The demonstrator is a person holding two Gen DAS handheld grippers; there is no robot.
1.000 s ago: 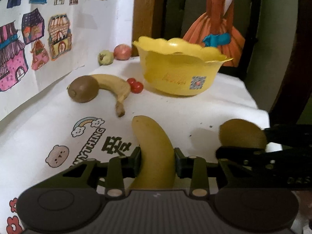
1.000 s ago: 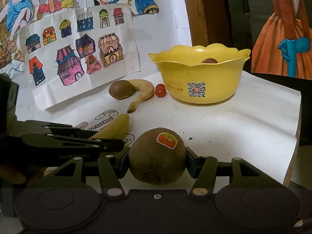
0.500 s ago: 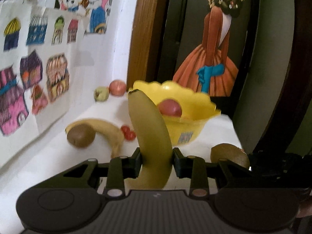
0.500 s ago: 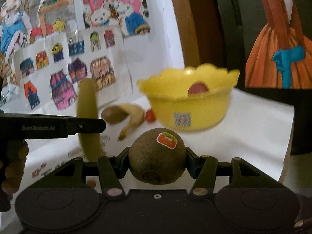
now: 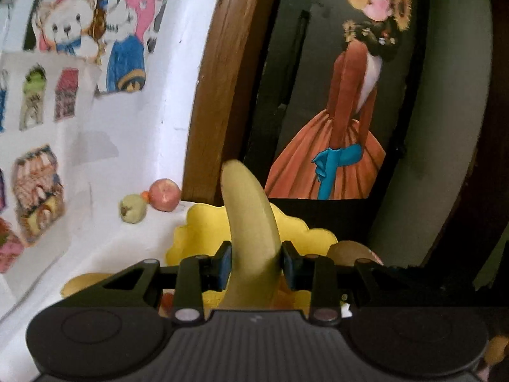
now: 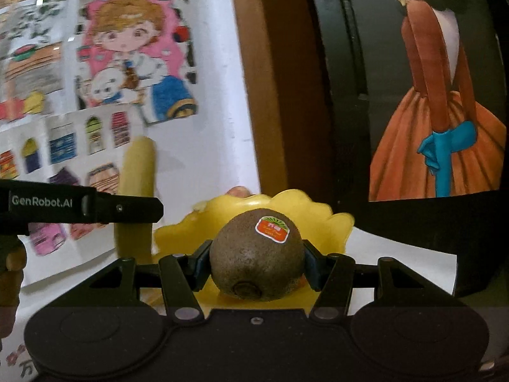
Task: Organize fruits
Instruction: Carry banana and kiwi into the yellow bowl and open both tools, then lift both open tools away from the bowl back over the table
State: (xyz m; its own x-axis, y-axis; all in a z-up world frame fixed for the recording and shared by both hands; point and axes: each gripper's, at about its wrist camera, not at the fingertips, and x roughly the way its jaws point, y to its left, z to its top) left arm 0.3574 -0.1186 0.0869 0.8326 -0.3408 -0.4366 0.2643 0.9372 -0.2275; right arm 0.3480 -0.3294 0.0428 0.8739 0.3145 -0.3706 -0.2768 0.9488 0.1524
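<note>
At lower centre of each view, the left tongs (image 5: 256, 269) pinch an upright banana (image 5: 251, 232) and the right tongs (image 6: 256, 265) pinch a stickered kiwi (image 6: 256, 254), both held above the yellow bowl (image 6: 331, 226) on the desk (image 6: 404, 270).

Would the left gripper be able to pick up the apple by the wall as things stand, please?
Probably not: the left gripper is shut on a banana, so its jaws are full. The apple itself sits unobstructed on the table.
</note>
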